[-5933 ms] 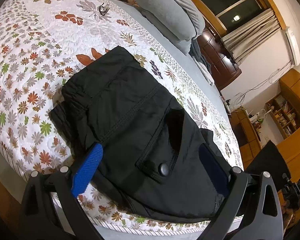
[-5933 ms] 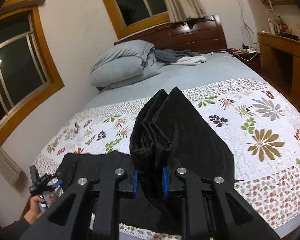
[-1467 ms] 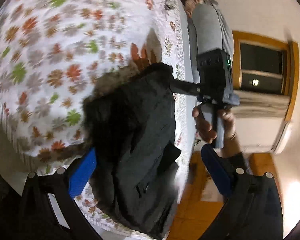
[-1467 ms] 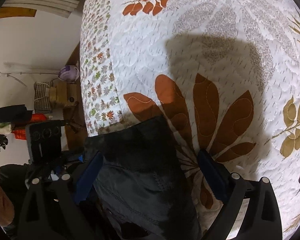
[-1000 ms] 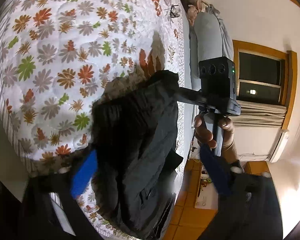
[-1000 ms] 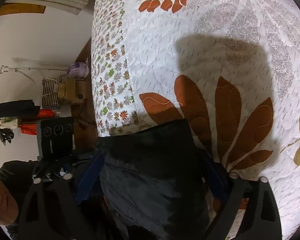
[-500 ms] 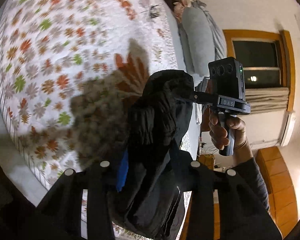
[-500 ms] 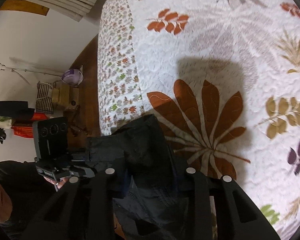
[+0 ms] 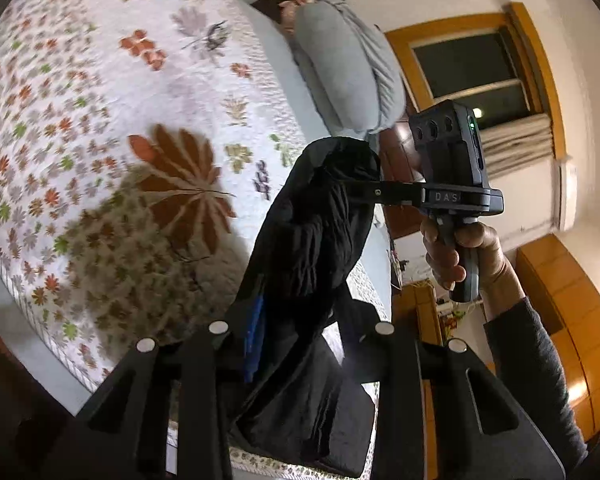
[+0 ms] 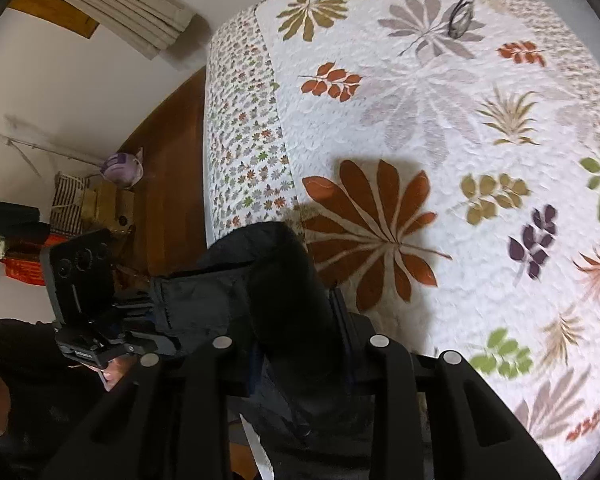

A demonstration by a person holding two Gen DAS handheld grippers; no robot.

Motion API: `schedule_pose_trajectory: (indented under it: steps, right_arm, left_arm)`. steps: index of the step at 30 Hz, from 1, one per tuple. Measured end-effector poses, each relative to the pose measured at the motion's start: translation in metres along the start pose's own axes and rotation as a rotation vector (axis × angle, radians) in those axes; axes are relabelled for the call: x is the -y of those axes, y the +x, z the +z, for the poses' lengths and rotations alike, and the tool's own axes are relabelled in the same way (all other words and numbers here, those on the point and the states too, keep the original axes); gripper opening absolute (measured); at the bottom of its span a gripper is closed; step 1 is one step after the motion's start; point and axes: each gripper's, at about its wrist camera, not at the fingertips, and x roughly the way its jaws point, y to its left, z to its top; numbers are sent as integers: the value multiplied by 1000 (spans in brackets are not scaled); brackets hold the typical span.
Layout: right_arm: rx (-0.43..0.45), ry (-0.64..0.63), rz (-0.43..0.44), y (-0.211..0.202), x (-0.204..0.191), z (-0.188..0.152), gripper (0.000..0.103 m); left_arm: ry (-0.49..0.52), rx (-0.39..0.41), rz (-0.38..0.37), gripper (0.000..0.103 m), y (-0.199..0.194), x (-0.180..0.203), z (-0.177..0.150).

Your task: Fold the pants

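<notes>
Black pants (image 9: 316, 240) bundled, lifted above bed (image 9: 148, 92) near its foot edge; left tongs (image 9: 296, 328) and right tongs (image 10: 300, 344) both pinching the fabric.

A flowery quilt (image 10: 440, 120) covers the bed — glasses (image 10: 459, 16) lie on it, a grey pillow (image 9: 348, 68) near the window (image 9: 472, 76).

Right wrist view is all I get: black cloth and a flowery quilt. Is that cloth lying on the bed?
Observer: No. The left wrist view shows the pants lifted off the quilt, pinched at their top by the right gripper.
Visitor: Who holds that gripper?
Observer: A bare hand wraps its handle, with a dark sleeve behind.
Visitor: What is past the bed?
Observer: A grey pillow at the head end, then a dark window in a wooden frame.
</notes>
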Motion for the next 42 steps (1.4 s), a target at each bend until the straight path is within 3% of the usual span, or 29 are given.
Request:
schedule_pose_trajectory:
  steps: [8,23,42]
  right_arm:
    - [51,9,-75,-41,-18,-31,30]
    - [197,56,-118,-102,-32,-109,30]
    - [336,94,-218,-157,-33,-216,29]
  left_arm:
    - [93,-2,-12,30,-5,37,-14]
    - [264,-27,-14,28,-8,107,-49]
    - [492,-112,-12,26,15,193,-105]
